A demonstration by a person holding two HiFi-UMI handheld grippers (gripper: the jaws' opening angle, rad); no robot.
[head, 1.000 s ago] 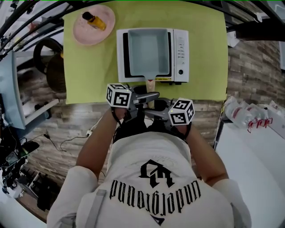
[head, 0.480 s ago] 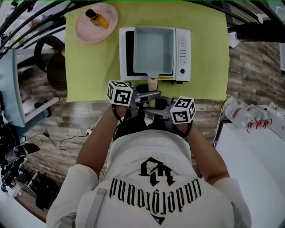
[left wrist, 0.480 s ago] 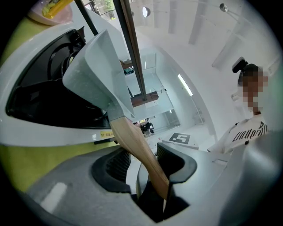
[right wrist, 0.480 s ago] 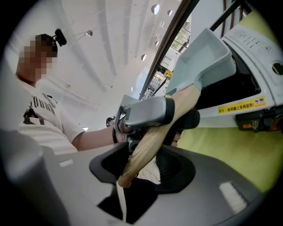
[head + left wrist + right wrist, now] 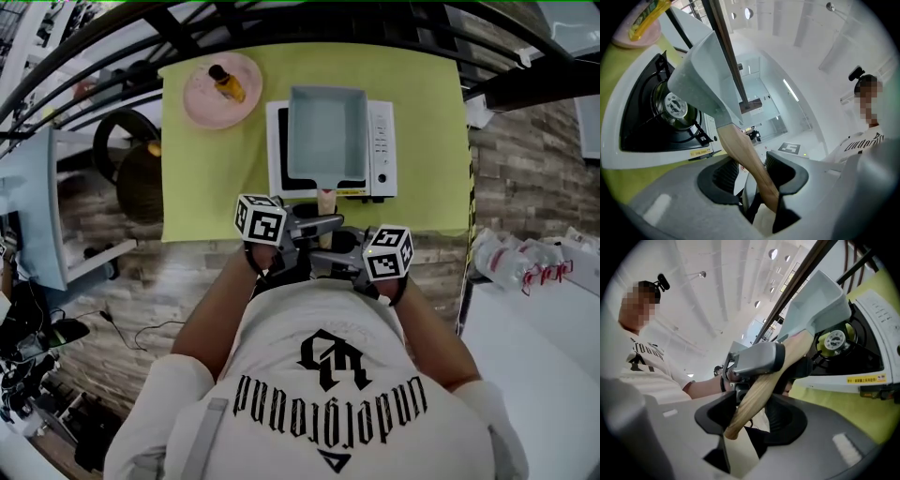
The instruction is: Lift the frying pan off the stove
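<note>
The pale grey rectangular frying pan (image 5: pixel 326 131) hangs tilted above the white portable gas stove (image 5: pixel 382 141), whose burner (image 5: pixel 675 105) shows bare under it. The pan's wooden handle (image 5: pixel 325 199) points toward me. My left gripper (image 5: pixel 323 223) comes in from the left; its jaws have just been closing and now hold the handle (image 5: pixel 745 154) between them. My right gripper (image 5: pixel 325 247) comes in from the right and is shut on the handle's end (image 5: pixel 754 394). In the right gripper view the left gripper (image 5: pixel 757 359) clasps the handle just ahead of my right gripper (image 5: pixel 750 416).
A pink plate (image 5: pixel 223 89) with a small yellow bottle lies left of the stove on the yellow-green mat (image 5: pixel 206 178). Black frame bars run over the table's far side. A white counter (image 5: pixel 534 356) with small packets stands to the right.
Both grippers have risen with the handle, and the pan has come up off the burner and now hangs tilted above the stove.
</note>
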